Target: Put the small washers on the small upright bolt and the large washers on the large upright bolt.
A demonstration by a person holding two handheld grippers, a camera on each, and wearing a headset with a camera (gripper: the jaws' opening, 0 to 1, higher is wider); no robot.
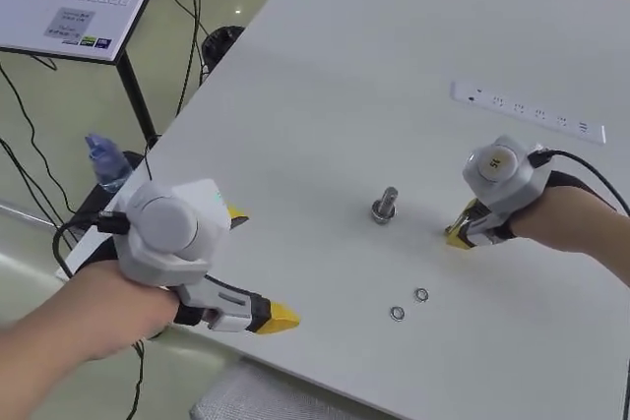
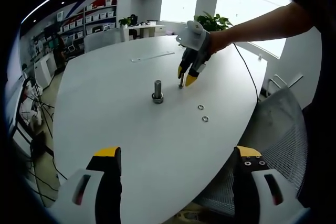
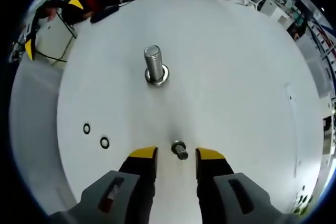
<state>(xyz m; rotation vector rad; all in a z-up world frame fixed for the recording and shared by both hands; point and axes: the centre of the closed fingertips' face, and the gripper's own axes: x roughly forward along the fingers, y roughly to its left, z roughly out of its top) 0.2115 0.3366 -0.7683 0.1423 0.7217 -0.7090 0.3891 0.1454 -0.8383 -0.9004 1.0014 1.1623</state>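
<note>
Right gripper view: the right gripper point(image 3: 176, 153) has its jaws spread, one on each side of the upright small bolt point(image 3: 179, 149), gripping nothing. Two washers point(image 3: 104, 142) lie flat on the table point(image 1: 374, 76) toward its near edge, off to the left of those jaws. The large bolt point(image 3: 156, 65) stands further in. The left gripper point(image 2: 177, 156) hovers by the near edge with its jaws spread and empty. The right one looks closer to the washers.

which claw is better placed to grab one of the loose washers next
Probably right: the right claw stands open around the small bolt, the two loose washers close beside it. The left claw hangs open at the edge of the table, farther off.
</note>
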